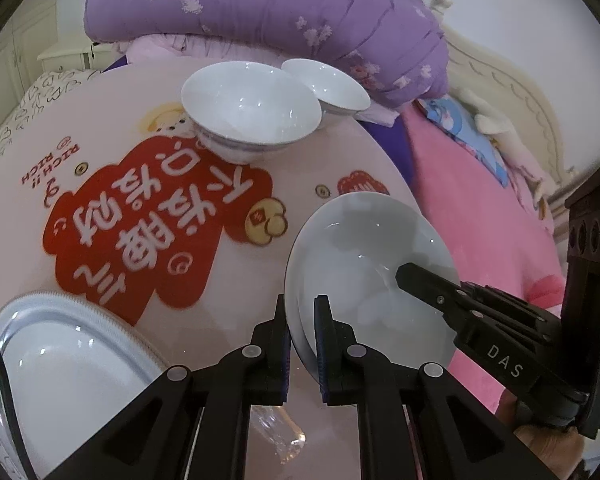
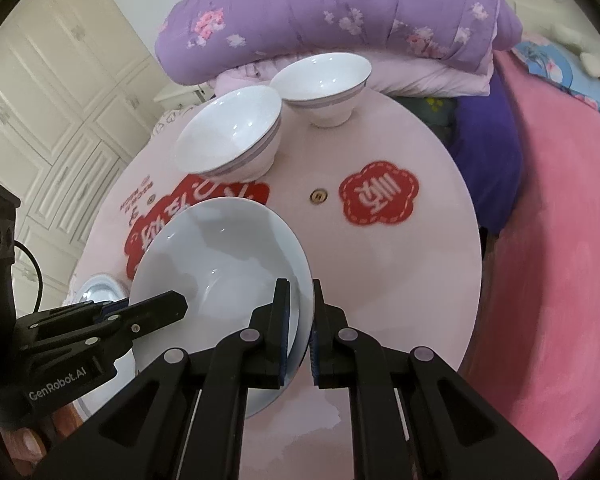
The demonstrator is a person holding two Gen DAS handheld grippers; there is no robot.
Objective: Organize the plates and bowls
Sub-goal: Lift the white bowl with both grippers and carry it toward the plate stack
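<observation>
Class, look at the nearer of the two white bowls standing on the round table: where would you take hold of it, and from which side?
Grip the nearer bowl by its thin flared rim, one of the fingers inside and one outside, coming from above on the near side. The other bowl stands close behind it, and its foot is too narrow and low to reach.

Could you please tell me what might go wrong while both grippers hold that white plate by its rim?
1. The left gripper and right gripper pinch only opposite rim edges of the plate; glazed ceramic could slip out.
2. If the hands drift apart or twist, the plate may tilt and drop.
3. Swinging it forward could knock the nearer bowl.
</observation>
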